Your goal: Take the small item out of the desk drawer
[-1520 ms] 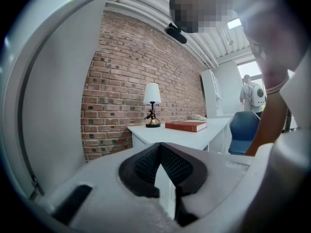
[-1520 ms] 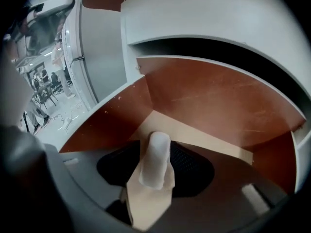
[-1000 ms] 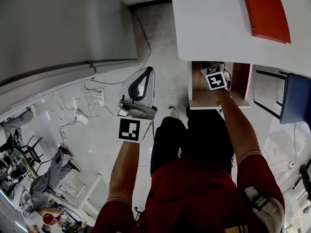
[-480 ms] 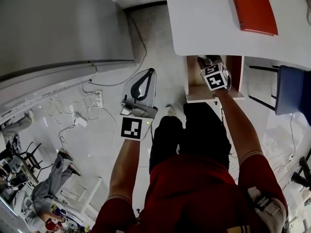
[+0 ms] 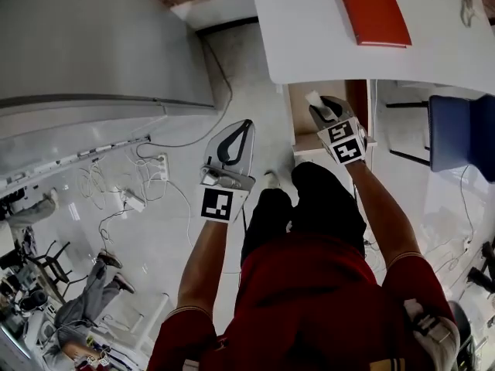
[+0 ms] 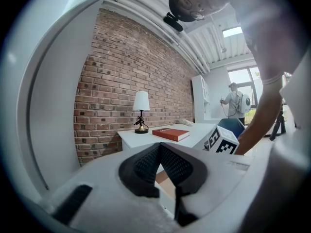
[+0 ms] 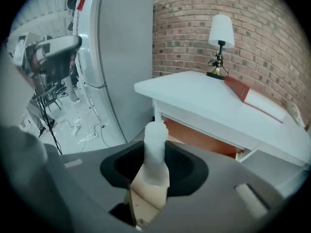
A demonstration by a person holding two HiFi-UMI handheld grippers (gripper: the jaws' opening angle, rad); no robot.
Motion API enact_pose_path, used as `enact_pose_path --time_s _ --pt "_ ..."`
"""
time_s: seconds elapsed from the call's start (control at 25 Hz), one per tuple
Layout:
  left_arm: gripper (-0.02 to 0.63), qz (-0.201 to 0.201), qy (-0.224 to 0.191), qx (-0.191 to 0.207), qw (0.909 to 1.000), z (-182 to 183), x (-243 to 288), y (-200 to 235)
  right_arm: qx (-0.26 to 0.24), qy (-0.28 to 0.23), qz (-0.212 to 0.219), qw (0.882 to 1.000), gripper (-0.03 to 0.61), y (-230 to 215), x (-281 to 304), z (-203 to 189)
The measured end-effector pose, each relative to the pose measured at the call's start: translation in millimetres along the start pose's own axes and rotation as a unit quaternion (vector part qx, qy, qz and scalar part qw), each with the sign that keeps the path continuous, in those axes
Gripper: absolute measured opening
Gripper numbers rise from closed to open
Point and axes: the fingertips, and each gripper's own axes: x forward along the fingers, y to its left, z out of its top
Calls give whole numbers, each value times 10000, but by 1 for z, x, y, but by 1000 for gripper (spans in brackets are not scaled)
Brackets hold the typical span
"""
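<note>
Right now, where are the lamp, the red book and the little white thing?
lamp (image 7: 221, 30), right gripper view, its shade.
red book (image 5: 377, 10), head view, its cover.
little white thing (image 7: 155, 147), right gripper view, its middle.

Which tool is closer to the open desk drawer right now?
Right. The right tool hangs just above the drawer, its jaws having just closed on the small white item; the left tool is off to the drawer's left, over the floor.

White desk (image 5: 309, 29) — a red book (image 5: 377, 10) lies flat on it — a lamp (image 7: 221, 33) stands behind.
</note>
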Motion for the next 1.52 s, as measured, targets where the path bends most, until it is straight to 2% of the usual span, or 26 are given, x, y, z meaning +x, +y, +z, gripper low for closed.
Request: enact_pose_path --time_s 0.24,0.44,0.56,0.8,1.08,1.52 --pt "6 -68 -215 -12 9997 34 -19 -24 287 -776 -3 9966 146 17 -74 46" --pt "6 -89 -496 -13 9987 72 -30 -43 374 -1438 37 9889 146 28 -138 84" --pt "6 -145 -584 15 9982 80 -29 -51 420 -1793 115 9828 146 35 -159 100" --pt "6 -357 -753 89 9965 105 -35 -73 500 -2516 303 9661 146 51 -213 131" --pt "6 -655 -844 239 9940 132 -41 -93 463 -3297 561 9413 146 71 -266 155" --pt "6 -944 -1164 272 9883 171 -52 -113 490 -3971 590 9146 146 84 -327 165"
